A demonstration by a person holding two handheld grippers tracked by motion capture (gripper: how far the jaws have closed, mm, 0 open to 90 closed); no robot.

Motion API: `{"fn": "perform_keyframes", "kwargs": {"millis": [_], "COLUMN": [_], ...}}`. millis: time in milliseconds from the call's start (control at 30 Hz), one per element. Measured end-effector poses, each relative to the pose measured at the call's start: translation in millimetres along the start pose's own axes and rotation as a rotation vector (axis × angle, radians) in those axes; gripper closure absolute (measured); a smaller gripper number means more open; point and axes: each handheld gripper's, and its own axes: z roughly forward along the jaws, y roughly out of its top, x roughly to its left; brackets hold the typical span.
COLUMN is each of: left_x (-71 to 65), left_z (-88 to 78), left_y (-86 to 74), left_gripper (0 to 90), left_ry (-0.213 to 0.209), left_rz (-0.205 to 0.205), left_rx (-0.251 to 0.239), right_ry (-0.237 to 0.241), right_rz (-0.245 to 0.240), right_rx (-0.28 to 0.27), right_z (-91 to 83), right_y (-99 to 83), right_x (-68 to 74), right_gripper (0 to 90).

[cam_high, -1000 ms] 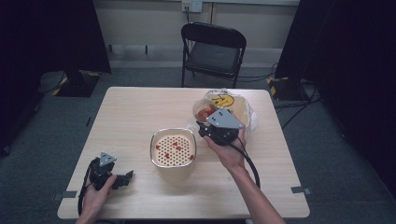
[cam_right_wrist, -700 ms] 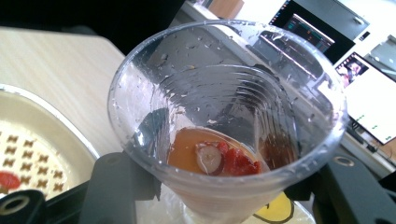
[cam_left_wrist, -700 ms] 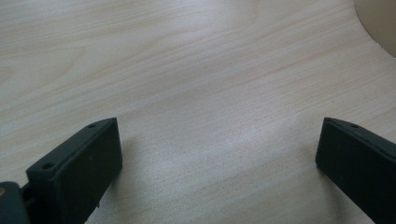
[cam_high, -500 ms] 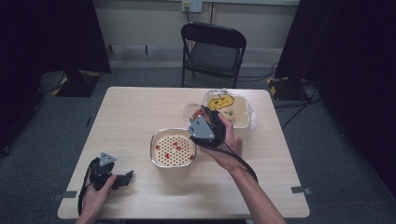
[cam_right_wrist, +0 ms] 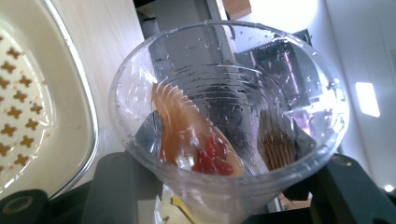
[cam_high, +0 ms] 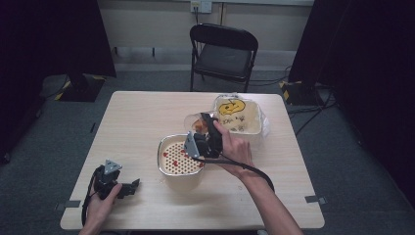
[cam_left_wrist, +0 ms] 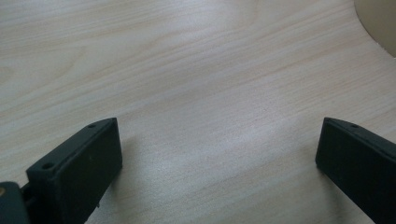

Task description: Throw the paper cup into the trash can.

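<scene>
Though gripper-held, cup mouth sideways.

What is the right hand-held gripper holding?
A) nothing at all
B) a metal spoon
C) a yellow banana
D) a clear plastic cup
D: in the right gripper view the two black jaws of the right hand-held gripper press on either side of a clear plastic cup with orange liquid and red bits inside, tipped beside the cream strainer bowl.
</scene>
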Motion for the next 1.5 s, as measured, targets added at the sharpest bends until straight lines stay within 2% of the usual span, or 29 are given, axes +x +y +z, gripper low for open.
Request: {"fn": "perform_keyframes", "kwargs": {"millis": [67, 100, 167, 200, 267, 300, 333, 367, 400, 433, 733, 833, 867, 900, 933, 967, 1000, 1067, 1100, 1133, 1167, 1267, 1300, 1333, 1367, 1400, 1500], "left_x": [0.0, 0.0, 0.0, 0.0, 0.0, 0.0, 0.0, 0.0, 0.0, 0.0, 0.0, 0.0, 0.0, 0.0, -0.2, -0.2, 0.0, 0.0, 0.0, -0.2, -0.2, -0.2, -0.2, 0.0, 0.0, 0.0, -0.2], "left_z": [0.0, 0.0, 0.0, 0.0, 0.0, 0.0, 0.0, 0.0, 0.0, 0.0, 0.0, 0.0, 0.0, 0.0, 0.1, 0.1, 0.0, 0.0, 0.0, 0.1, 0.1, 0.1, 0.1, 0.0, 0.0, 0.1, 0.1], "left_y": [0.0, 0.0, 0.0, 0.0, 0.0, 0.0, 0.0, 0.0, 0.0, 0.0, 0.0, 0.0, 0.0, 0.0, -0.1, -0.1, 0.0, 0.0, 0.0, -0.1, -0.1, 0.0, 0.0, 0.0, 0.0, 0.0, -0.1], "left_gripper": [0.0, 0.0, 0.0, 0.0, 0.0, 0.0, 0.0, 0.0, 0.0, 0.0, 0.0, 0.0, 0.0, 0.0, 0.0, 0.0, 0.0, 0.0, 0.0, 0.0, 0.0, 0.0, 0.0, 0.0, 0.0, 0.0, 0.0], "left_ry": [0.0, 0.0, 0.0, 0.0, 0.0, 0.0, 0.0, 0.0, 0.0, 0.0, 0.0, 0.0, 0.0, 0.0, -0.002, -0.002, 0.0, 0.001, 0.001, -0.001, -0.001, -0.001, -0.001, 0.0, 0.0, 0.0, -0.001], "left_rz": [0.0, 0.0, 0.0, 0.0, 0.0, 0.0, 0.0, 0.0, 0.0, 0.0, 0.0, 0.0, 0.0, 0.0, -0.003, -0.003, 0.0, 0.0, 0.0, -0.003, -0.003, -0.003, -0.003, -0.001, -0.001, -0.001, -0.004], "left_rx": [0.0, 0.0, 0.0, 0.0, 0.0, 0.0, 0.0, 0.0, 0.0, 0.0, 0.0, 0.0, 0.0, 0.0, 0.0, 0.0, 0.0, 0.0, 0.0, 0.0, 0.0, 0.0, 0.0, 0.0, 0.0, 0.0, -0.001], "right_ry": [-0.001, -0.002, -0.003, -0.011, -0.014, -0.022, -0.024, -0.024, -0.031, -0.031, -0.065, -0.091, -0.091, -0.103, -0.107, -0.107, -0.127, -0.145, -0.145, -0.156, -0.156, -0.192, -0.192, -0.211, -0.211, -0.232, -0.243], "right_rz": [-0.005, -0.03, -0.045, -0.089, -0.105, -0.144, -0.162, -0.162, -0.191, -0.191, -0.332, -0.407, -0.407, -0.463, -0.485, -0.485, -0.547, -0.587, -0.587, -0.628, -0.628, -0.698, -0.698, -0.729, -0.729, -0.777, -0.823], "right_rx": [0.002, 0.002, 0.001, 0.0, 0.006, 0.013, 0.015, 0.015, 0.021, 0.021, 0.043, 0.054, 0.054, 0.064, 0.073, 0.073, 0.067, 0.078, 0.078, 0.085, 0.085, 0.099, 0.099, 0.102, 0.102, 0.097, 0.101], "right_z": [-0.2, 0.3, 0.7, 1.7, 1.5, 1.3, 1.2, 1.2, 1.6, 1.6, -0.1, 0.8, 0.8, 1.9, 2.0, 2.0, 3.4, 3.6, 3.6, 3.5, 3.5, 0.8, 0.8, -0.8, -0.8, -1.7, -3.3], "right_y": [0.7, 2.1, 2.7, 4.1, 4.9, 6.8, 7.5, 7.5, 8.0, 8.0, 12.9, 13.3, 13.3, 12.7, 12.1, 12.1, 11.4, 10.9, 10.9, 11.0, 11.0, 11.2, 11.2, 11.4, 11.4, 11.3, 11.8], "right_x": [1.3, 3.0, 3.6, 4.6, 5.3, 6.8, 7.5, 7.5, 8.8, 8.8, 14.6, 18.5, 18.5, 22.0, 24.0, 24.0, 26.0, 27.7, 27.7, 29.0, 29.0, 33.0, 33.0, 34.3, 34.3, 35.3, 36.2], "right_gripper": [45.3, 45.5, 45.5, 45.6, 45.6, 45.7, 45.8, 45.8, 45.8, 45.8, 46.0, 46.0, 46.0, 46.0, 46.0, 46.0, 46.1, 46.1, 46.1, 46.1, 46.1, 46.1, 46.1, 46.2, 46.2, 46.3, 46.3]}}
